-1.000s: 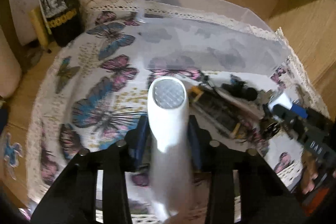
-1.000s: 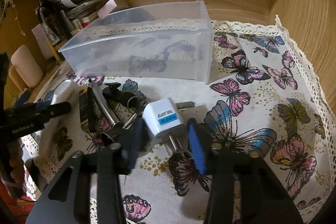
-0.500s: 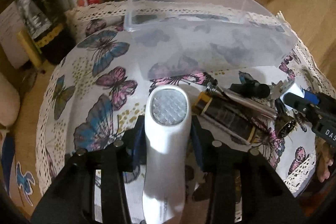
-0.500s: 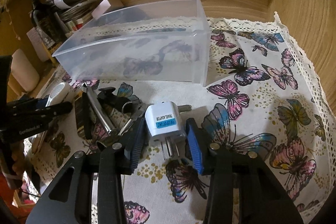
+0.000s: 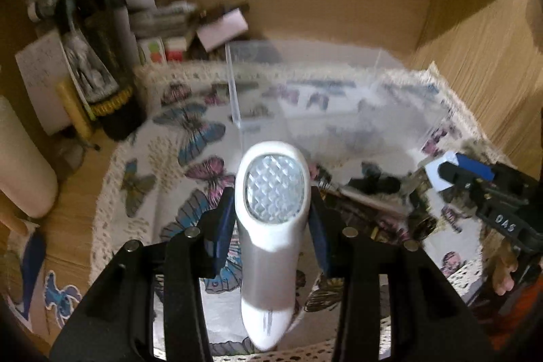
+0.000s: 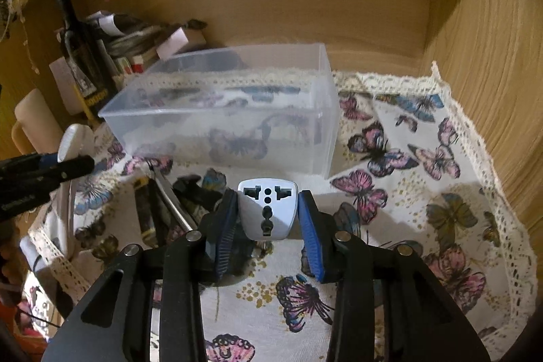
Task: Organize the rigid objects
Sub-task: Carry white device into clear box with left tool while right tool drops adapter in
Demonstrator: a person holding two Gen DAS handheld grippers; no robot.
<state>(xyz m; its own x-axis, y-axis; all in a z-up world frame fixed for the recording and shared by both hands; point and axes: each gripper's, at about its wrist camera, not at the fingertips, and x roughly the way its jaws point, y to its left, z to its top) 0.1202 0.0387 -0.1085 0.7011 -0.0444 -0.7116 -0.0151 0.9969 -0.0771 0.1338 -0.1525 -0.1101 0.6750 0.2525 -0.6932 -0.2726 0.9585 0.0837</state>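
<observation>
While your left tongs [image 5: 273,219] clamp the white torch [image 5: 271,226], your right tongs [image 6: 266,219] grip the adapter [image 6: 268,209], socket face up. Both are lifted off the cloth [image 6: 390,226]; the clear bin [image 6: 230,111] sits just ahead of each.

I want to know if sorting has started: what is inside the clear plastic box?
Nothing shows inside the clear box; only the butterfly cloth appears through its walls. Its far corners are blurred.
</observation>
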